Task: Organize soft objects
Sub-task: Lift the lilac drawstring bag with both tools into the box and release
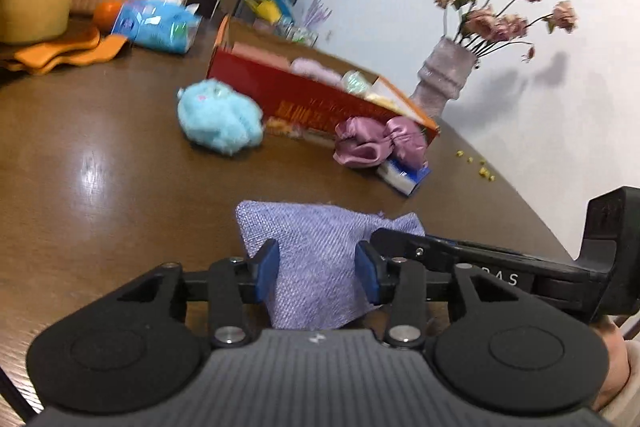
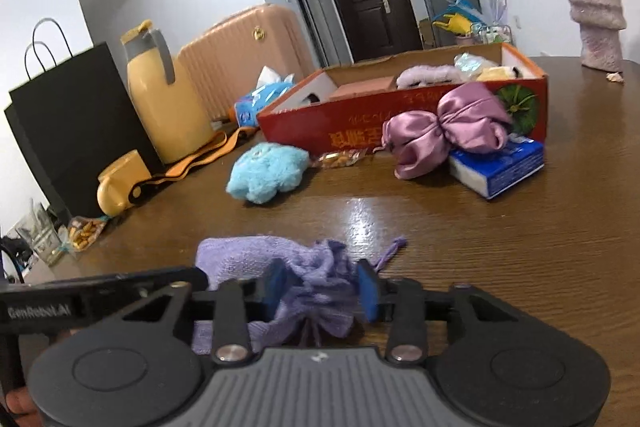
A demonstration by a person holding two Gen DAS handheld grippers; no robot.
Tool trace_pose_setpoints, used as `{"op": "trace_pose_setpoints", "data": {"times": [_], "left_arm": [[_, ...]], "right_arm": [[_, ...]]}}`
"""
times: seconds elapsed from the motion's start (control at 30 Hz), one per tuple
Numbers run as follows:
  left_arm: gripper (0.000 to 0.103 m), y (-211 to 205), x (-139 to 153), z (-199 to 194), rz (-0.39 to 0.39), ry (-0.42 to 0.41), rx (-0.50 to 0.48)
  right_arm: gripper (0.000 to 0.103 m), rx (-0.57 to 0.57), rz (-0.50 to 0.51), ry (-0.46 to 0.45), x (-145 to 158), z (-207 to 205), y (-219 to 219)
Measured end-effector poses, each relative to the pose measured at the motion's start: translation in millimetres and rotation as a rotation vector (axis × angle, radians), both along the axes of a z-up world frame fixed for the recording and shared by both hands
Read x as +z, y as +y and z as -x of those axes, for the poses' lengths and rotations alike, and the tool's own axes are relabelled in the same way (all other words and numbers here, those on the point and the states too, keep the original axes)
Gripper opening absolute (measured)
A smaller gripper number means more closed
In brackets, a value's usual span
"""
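A: Where does the lavender pouch (image 1: 320, 239) lie?

B: On the brown table (image 2: 520, 227), at its near edge, close under both cameras and well apart from the other soft things.

A: And the left gripper (image 1: 317, 267)?

B: Its blue pads (image 1: 266, 267) stand on either side of the pouch's flat body. The cloth reaches both pads and looks smooth between them. Whether they press it cannot be told.

A: The right gripper (image 2: 322, 287)?

B: It sits at the pouch's other end, where the mouth is gathered. The bunched cloth fills the gap between its pads and looks pinched. A loose drawstring trails out to the right.

A: What stands farther back, going from the left?

B: In the right wrist view, a black paper bag (image 2: 76, 131), then a yellow jug (image 2: 168, 107), with a peach suitcase (image 2: 236, 55) behind it. Next comes a blue plush toy (image 2: 266, 173) on the bare table, just in front of the red box (image 2: 360, 123). A small snack wrapper (image 2: 338, 159) lies between the toy and the box wall.

A: Is the box empty?

B: No, a pale fluffy thing and some small packets lie in its right end.

A: And to the right of that?

B: A pink satin bow (image 2: 444, 131) leans against the front of the box, partly resting on a blue tissue packet (image 2: 500, 167). A mauve vase (image 2: 596, 11) of flowers stands at the far right.
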State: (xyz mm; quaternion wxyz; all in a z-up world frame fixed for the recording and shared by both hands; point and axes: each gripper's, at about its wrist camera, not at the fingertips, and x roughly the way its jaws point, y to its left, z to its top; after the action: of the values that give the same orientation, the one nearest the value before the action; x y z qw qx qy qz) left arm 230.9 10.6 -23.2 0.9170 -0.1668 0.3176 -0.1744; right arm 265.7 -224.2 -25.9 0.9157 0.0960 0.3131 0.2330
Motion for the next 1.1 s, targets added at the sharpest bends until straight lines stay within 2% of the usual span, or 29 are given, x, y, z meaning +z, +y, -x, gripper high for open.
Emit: {"op": "trace_pose_setpoints", "data": {"times": [0.13,0.37,0.4,0.43,0.53,0.67,0.77,0.9,1.03,1.1], "left_arm": [[0.043,4.4,-4.0,-0.9,0.010,-0.004,-0.011],[0.046,7.3,-10.6,3.3,0.014,0.002,-0.041],[0.045,7.0,-11.3,3.5,0.014,0.004,-0.040],[0.034,7.2,-11.7,3.6,0.014,0.002,-0.040],[0.019,8.4,-9.6,5.0,0.030,-0.011,-0.068],[0.016,7.0,-3.5,7.0,0.039,-0.036,-0.086],[0.015,13.5,7.2,1.6,0.089,-0.071,-0.107],[0.014,24.8,44.1,-31.2,0.139,-0.133,-0.129],[0.014,18.1,90.5,-95.1,0.023,-0.168,-0.103],[0.014,15.7,101.5,-134.6,-0.012,-0.177,-0.087]], "right_arm": [[0.033,-0.009,-0.027,0.021,-5.4,-5.9,-3.3],[0.032,-0.029,-0.016,0.029,-9.3,-6.3,-3.6],[0.032,-0.029,-0.015,0.030,-9.2,-5.6,-4.0],[0.032,-0.030,-0.014,0.031,-9.0,-5.5,-4.2],[0.031,-0.033,-0.015,0.030,-7.5,-4.1,-4.6],[0.030,-0.039,-0.034,0.018,-1.9,-0.6,-7.2],[0.029,-0.022,-0.047,-0.005,12.3,-2.9,-9.3],[0.029,-0.002,-0.072,-0.098,51.9,-24.0,-11.8],[0.028,0.005,-0.043,-0.188,95.4,-77.0,-3.6],[0.028,-0.011,-0.022,-0.187,106.8,-120.3,4.0]]}}
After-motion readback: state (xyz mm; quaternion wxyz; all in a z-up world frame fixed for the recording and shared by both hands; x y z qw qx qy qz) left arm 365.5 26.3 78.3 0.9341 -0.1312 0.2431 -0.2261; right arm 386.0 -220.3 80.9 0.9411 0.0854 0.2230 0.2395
